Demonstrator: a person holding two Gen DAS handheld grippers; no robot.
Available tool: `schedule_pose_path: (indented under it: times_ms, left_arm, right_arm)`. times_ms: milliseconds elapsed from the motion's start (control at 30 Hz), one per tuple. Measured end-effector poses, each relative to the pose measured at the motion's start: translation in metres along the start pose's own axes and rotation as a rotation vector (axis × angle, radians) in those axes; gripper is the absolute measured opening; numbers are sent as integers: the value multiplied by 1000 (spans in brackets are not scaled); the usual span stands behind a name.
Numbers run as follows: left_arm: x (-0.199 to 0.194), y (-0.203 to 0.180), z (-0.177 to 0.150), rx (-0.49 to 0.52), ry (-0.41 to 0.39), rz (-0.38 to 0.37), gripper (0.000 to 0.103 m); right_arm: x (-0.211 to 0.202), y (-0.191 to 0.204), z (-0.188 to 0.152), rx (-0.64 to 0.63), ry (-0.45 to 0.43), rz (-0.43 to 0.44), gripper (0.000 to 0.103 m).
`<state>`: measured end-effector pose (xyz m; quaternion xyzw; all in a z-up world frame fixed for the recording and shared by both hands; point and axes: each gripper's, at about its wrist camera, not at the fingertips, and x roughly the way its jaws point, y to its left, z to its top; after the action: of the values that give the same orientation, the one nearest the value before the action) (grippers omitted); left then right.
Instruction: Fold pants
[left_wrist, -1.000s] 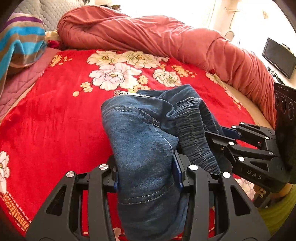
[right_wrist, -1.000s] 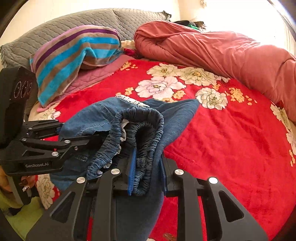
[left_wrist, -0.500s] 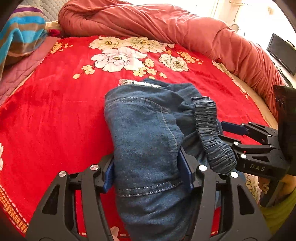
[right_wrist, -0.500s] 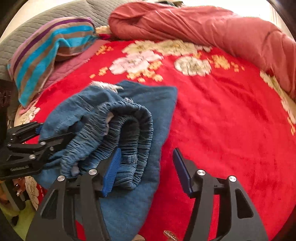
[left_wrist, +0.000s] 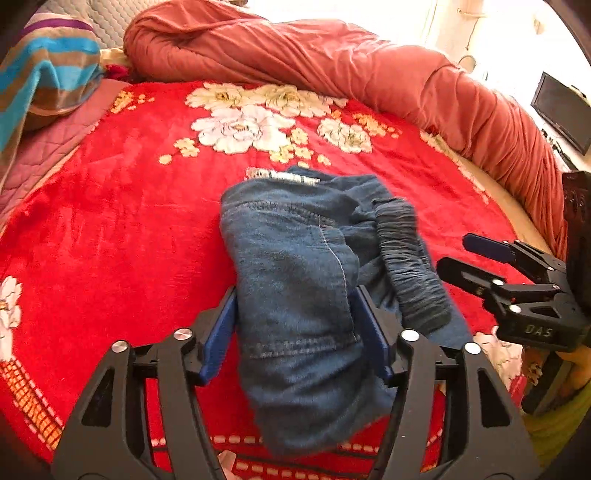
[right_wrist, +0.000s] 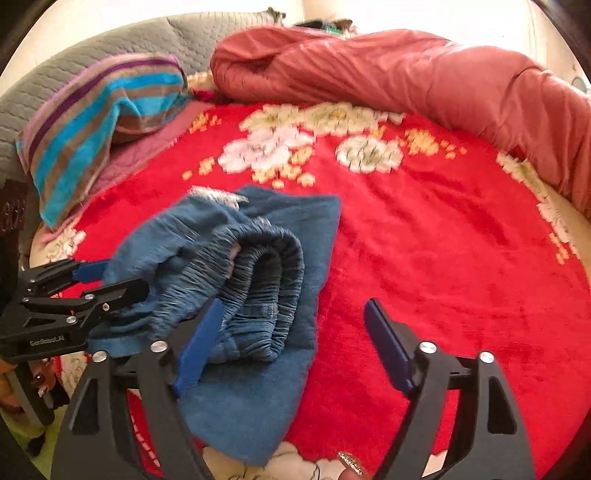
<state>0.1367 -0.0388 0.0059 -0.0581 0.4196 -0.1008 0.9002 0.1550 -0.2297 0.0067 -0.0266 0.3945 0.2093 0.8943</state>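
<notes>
Denim pants (left_wrist: 295, 280) between the left gripper's (left_wrist: 295, 328) parted fingers; right gripper's (right_wrist: 291, 343) apart alongside.

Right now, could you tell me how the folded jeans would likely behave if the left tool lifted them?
The folded jeans would probably sag and unfold: the denim lies in soft creases. The elastic waistband looks bulky, so that end likely droops. The plush red blanket may cling when pushed.
</notes>
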Motion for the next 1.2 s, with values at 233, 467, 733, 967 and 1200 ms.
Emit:
schedule_pose_path:
  times_ms: [233, 467, 733, 967, 1200]
  left_arm:
    - [-46, -6, -9, 17, -86, 19, 91]
    - [-84, -13, -32, 28, -133, 50, 93]
    - [-110, -15, -55, 17, -148, 54, 93]
    - [-117, -18, -72, 16, -131, 50, 93]
    - [-115, -16, -87, 2, -98, 52, 93]
  right_arm:
    - [-51, 13, -13, -24, -123, -29, 98]
    - [-89, 19, -30, 0, -201, -30, 98]
    - [-116, 22, -47, -6, -220, -57, 98]
    - [-125, 27, -66, 6, -198, -50, 98]
    - [-127, 37, -86, -2, -173, -79, 98]
